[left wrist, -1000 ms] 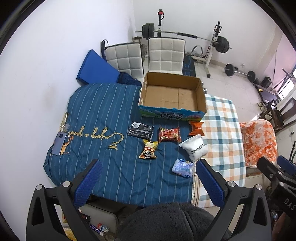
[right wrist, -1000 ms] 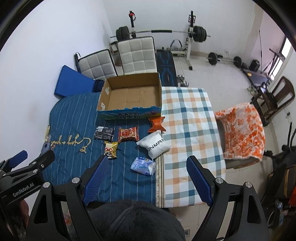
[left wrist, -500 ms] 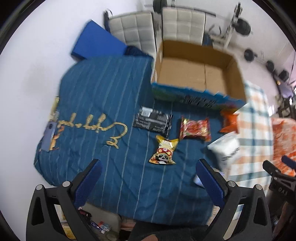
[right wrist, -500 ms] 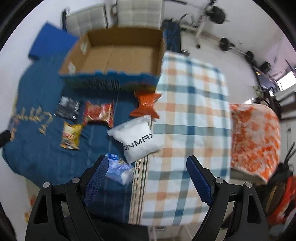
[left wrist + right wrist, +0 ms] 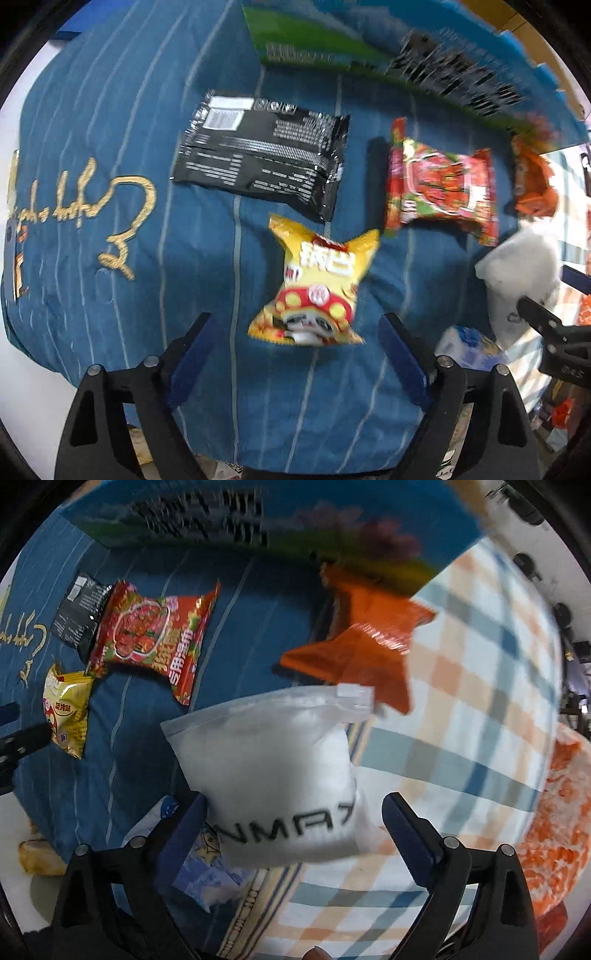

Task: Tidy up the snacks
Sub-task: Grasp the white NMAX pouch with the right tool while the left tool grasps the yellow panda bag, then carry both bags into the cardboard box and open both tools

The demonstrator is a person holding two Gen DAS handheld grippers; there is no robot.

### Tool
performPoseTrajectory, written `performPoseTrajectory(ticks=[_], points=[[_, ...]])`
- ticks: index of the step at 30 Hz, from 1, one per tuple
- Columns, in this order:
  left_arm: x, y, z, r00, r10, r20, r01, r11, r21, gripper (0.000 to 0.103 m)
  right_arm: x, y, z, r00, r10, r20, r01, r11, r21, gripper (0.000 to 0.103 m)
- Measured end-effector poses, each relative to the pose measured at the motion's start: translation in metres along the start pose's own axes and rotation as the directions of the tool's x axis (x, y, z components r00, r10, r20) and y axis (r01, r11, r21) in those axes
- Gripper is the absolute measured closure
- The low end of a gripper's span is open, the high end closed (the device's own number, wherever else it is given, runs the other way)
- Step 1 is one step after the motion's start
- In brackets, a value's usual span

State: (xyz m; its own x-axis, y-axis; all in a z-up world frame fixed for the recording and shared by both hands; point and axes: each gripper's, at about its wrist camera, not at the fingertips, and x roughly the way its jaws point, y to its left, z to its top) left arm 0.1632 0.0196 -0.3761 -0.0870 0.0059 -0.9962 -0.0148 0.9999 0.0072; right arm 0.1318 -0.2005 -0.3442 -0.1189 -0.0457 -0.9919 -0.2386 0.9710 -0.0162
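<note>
We are only starting: our left gripper [image 5: 295, 354], closing, is straddling the yellow packet [image 5: 314, 291]; our right gripper [image 5: 295, 830], opening, is bracketing the white pouch [image 5: 273, 775] (neither gripped), the carton [image 5: 258, 513] beyond.

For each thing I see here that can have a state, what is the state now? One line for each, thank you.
left gripper: jaws closing, nothing held, above yellow snack bag
right gripper: jaws opening, nothing gripped, white pouch between fingers
yellow snack bag: sealed, lying flat
black packet: sealed, back side up
red snack bag: sealed, lying flat
orange packet: lying against the box
white pouch: closed, lying on cloth
</note>
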Motion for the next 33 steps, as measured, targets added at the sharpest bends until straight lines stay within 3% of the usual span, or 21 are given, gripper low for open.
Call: performPoseTrajectory(ticks=[4, 6, 7, 9, 11, 14, 19, 23, 26, 33], points=[[0.025, -0.003, 0.009, 1.0, 0.001, -0.03, -0.001, 1.0, 0.017, 0.017, 0.015, -0.005, 0.009, 0.997, 0.056, -0.043, -0.055, 0.998, 0.022, 0.005], [0.034, -0.003, 0.011, 0.999, -0.017, -0.039, 0.017, 1.0, 0.012, 0.03, 0.022, -0.004, 0.01, 0.997, 0.044, -0.056, -0.043, 0.999, 0.016, 0.005], [0.038, -0.004, 0.011, 0.998, -0.038, -0.048, 0.039, 0.999, 0.008, 0.042, 0.026, -0.005, 0.01, 0.997, 0.042, -0.063, -0.041, 0.999, 0.013, 0.005], [0.045, -0.006, 0.01, 0.997, -0.045, -0.063, 0.046, 0.999, 0.009, 0.051, 0.03, -0.007, 0.009, 0.997, 0.042, -0.059, -0.041, 0.999, 0.015, 0.006], [0.052, -0.008, 0.009, 0.996, -0.056, -0.066, 0.057, 0.998, 0.01, 0.059, 0.034, -0.014, 0.006, 0.997, 0.05, -0.06, -0.047, 0.998, 0.051, 0.014], [0.06, -0.01, 0.005, 0.998, -0.047, -0.04, 0.047, 0.999, 0.005, 0.061, 0.037, -0.033, -0.003, 0.989, 0.105, -0.101, -0.081, 0.972, 0.219, 0.024], [0.048, -0.019, -0.018, 1.0, -0.013, -0.017, 0.014, 0.998, 0.054, 0.061, 0.047, -0.06, -0.022, 0.978, 0.19, -0.082, -0.138, 0.894, 0.427, 0.02], [0.06, -0.025, -0.021, 1.0, 0.0, -0.024, 0.002, 0.997, 0.076, 0.061, 0.066, -0.063, -0.03, 0.983, 0.162, -0.085, -0.112, 0.898, 0.426, 0.018], [0.061, -0.024, -0.02, 1.0, -0.002, -0.011, 0.003, 0.998, 0.068, 0.062, 0.069, -0.064, -0.037, 0.989, 0.134, -0.068, -0.092, 0.899, 0.429, 0.025], [0.007, -0.03, -0.041, 0.995, 0.036, 0.088, -0.043, 0.995, 0.087, 0.063, 0.052, -0.052, -0.066, 0.996, 0.092, -0.005, -0.081, 0.892, 0.445, 0.033]])
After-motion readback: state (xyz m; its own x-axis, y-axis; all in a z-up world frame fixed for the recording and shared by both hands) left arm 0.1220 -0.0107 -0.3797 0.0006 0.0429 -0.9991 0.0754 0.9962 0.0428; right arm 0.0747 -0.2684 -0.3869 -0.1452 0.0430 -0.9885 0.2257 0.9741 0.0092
